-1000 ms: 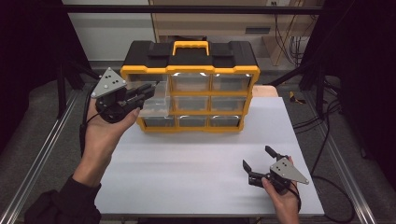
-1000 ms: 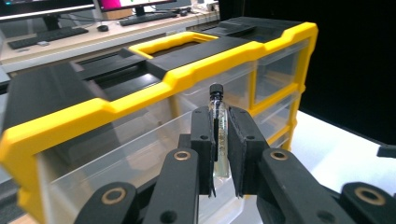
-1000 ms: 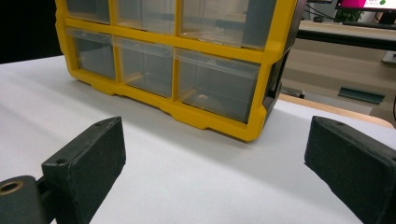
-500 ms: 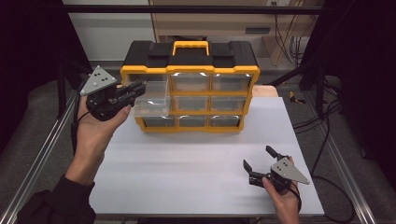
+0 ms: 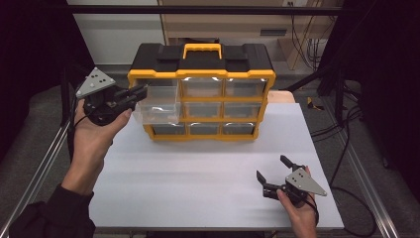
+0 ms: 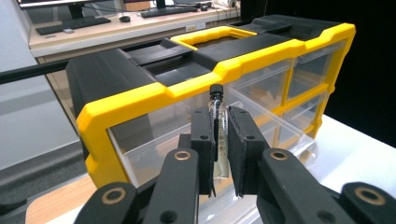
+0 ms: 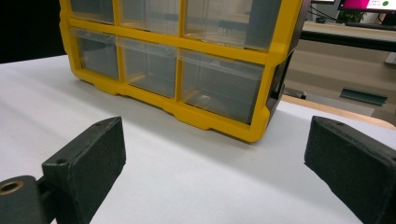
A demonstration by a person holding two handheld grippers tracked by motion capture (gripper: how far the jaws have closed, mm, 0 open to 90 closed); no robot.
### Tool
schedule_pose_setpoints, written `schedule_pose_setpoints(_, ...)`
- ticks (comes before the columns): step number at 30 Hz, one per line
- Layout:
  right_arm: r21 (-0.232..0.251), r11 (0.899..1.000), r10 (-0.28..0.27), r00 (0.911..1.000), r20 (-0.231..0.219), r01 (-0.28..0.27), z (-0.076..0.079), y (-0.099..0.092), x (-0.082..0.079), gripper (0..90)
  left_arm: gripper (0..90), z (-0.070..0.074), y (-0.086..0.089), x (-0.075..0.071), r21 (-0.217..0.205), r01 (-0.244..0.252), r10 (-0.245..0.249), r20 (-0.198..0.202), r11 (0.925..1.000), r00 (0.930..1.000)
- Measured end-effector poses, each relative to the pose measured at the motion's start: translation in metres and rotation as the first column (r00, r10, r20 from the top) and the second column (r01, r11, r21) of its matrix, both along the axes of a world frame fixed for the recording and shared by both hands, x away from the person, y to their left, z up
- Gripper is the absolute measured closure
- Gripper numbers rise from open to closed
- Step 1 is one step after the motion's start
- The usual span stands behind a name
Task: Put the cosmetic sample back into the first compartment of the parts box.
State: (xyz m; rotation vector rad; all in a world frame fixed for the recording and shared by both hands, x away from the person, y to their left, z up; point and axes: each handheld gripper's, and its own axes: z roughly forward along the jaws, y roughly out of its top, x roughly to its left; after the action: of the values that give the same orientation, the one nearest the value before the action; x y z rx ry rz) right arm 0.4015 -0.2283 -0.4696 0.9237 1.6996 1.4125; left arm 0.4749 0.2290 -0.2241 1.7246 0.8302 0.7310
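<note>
A yellow and black organiser box [image 5: 203, 74] with clear drawers stands at the back of the white table [image 5: 198, 178]. Its top left drawer [image 5: 158, 106] is pulled out. My left gripper [image 5: 141, 92] is raised at the box's left end, over that drawer, shut on a small clear vial with a black cap [image 6: 216, 135]. The vial stands upright between the pads [image 6: 203, 144], above the open drawer [image 6: 261, 140]. My right gripper [image 5: 272, 168] rests low on the table at the front right, open with nothing between its fingers [image 7: 88, 161], facing the box [image 7: 187, 56].
The box's other drawers [image 5: 225, 109] are pushed in. Bare table lies between the box and my right hand. Metal rails [image 5: 42, 168] run along both table sides, and cables [image 5: 341, 124] lie on the floor to the right.
My left hand has shifted a little left and up with the vial, from in front of the drawers to the box's left end. The right gripper has stayed where it was.
</note>
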Motion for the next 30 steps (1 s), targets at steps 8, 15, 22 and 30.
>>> schedule_pose_setpoints(8,0.004,1.0,-0.003,1.0,-0.009,0.003,-0.001,-0.001,0.001,5.5,80.5,-0.001,-0.001,0.01,-0.003,0.004,-0.004,-0.037,1.0,0.9993)
schedule_pose_setpoints(15,0.007,1.0,-0.001,0.9999,-0.016,0.001,-0.001,-0.001,0.001,5.5,80.5,-0.004,-0.006,0.014,0.017,-0.01,0.011,-0.039,0.9998,0.9992)
schedule_pose_setpoints(22,0.009,1.0,0.0,0.9999,-0.015,0.0,-0.001,-0.001,0.001,5.4,80.4,-0.006,-0.012,0.015,0.025,-0.006,0.007,-0.048,0.9997,0.9988)
schedule_pose_setpoints(30,0.013,1.0,0.0,0.9999,-0.013,0.0,0.0,-0.002,0.001,5.1,64.1,-0.004,-0.015,0.009,-0.003,-0.032,0.032,0.008,0.9995,0.9995)
